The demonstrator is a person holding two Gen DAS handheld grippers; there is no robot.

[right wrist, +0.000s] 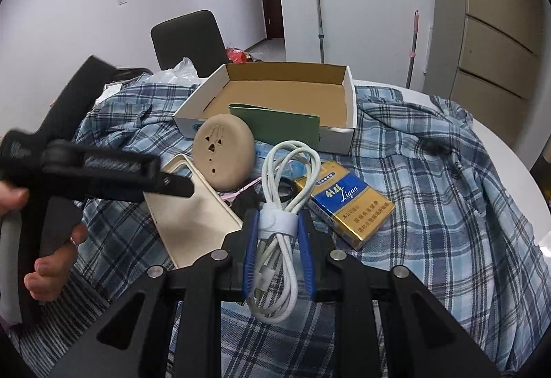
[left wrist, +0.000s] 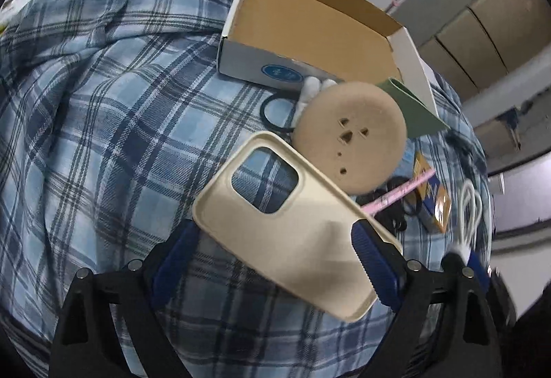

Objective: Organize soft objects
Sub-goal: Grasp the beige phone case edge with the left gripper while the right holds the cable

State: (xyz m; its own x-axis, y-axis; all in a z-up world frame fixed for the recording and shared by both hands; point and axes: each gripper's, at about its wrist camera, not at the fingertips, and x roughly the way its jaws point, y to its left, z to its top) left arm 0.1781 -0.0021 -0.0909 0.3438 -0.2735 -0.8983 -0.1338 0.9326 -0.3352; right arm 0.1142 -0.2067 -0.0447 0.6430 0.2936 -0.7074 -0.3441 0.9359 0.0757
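My left gripper [left wrist: 275,233] is shut on a beige phone case [left wrist: 275,212], held tilted above the blue plaid shirt [left wrist: 103,123]; the case also shows in the right wrist view [right wrist: 193,216]. My right gripper [right wrist: 279,223] is shut on a coiled white cable [right wrist: 289,171] bound with a white strap. An open cardboard box [right wrist: 341,133] lies behind, with a green card [right wrist: 279,126] leaning over its front wall. A round beige pad [right wrist: 224,150] leans against the box; it also shows in the left wrist view [left wrist: 351,137].
A gold and blue cigarette pack [right wrist: 344,202] lies right of the cable. A black ring [left wrist: 272,113], a pink strip [left wrist: 399,195] and black scissors lie near the pad. A black chair [right wrist: 186,40] and plastic bag [right wrist: 182,71] stand behind the table. Mops lean on the wall.
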